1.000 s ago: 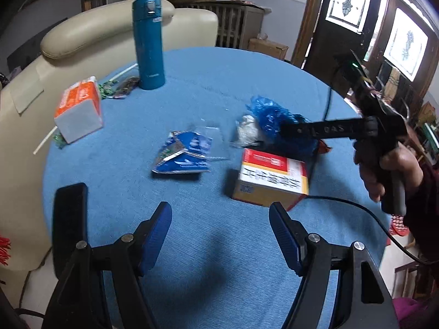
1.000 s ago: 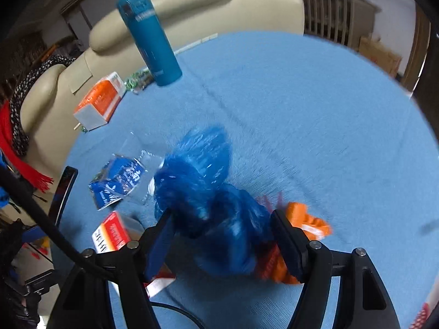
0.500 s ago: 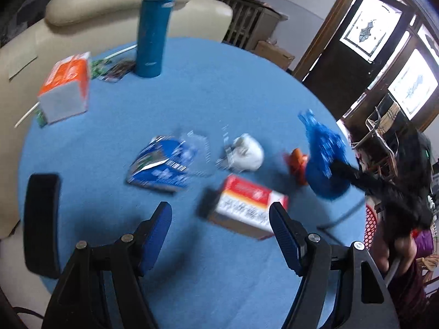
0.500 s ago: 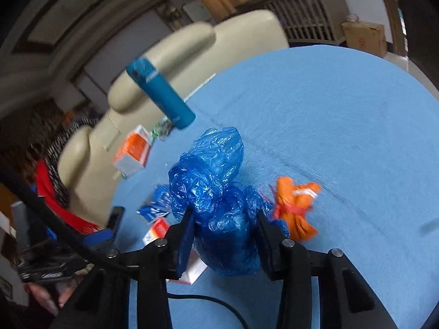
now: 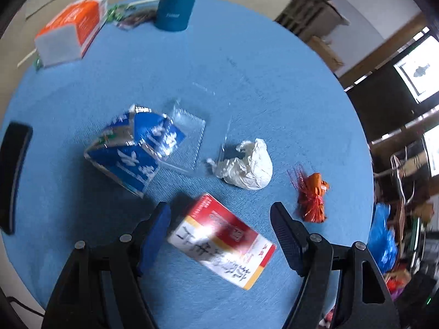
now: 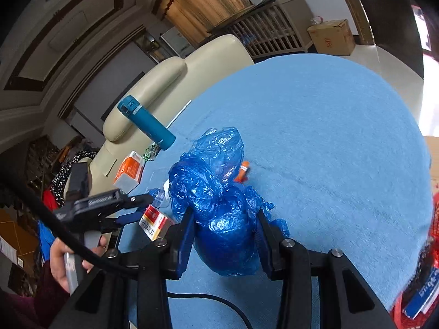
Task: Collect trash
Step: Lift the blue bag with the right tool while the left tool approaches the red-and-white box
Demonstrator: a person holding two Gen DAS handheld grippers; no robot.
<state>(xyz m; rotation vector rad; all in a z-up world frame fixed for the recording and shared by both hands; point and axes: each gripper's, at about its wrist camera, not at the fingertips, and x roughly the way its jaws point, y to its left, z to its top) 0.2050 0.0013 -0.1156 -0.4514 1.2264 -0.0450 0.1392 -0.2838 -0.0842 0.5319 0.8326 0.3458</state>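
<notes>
On the round table with its blue cloth, going left to right in the left wrist view, a dark phone-like slab lay at the left edge, an orange and white tissue box sat far left, and a teal flask stood upright at the far side. Nearer the middle lay a crushed blue and white carton with a clear plastic wrapper touching its right side, then a crumpled white paper ball, and further right an orange-red wrapper near the table's right edge. The left gripper hung released over the near part of the table, its blue-padded jaws spread wide on either side of a red, white and yellow box that lay flat on the cloth; whether the left pad touched the box could not be told. In the right wrist view the right gripper was clenched on a crumpled blue plastic bag, both pads pressed into its lower bulge, its jaws having just been closing on it, and the bag was carried at the near side of the table. A hand at the left of that view gripped the other tool's handle.
</notes>
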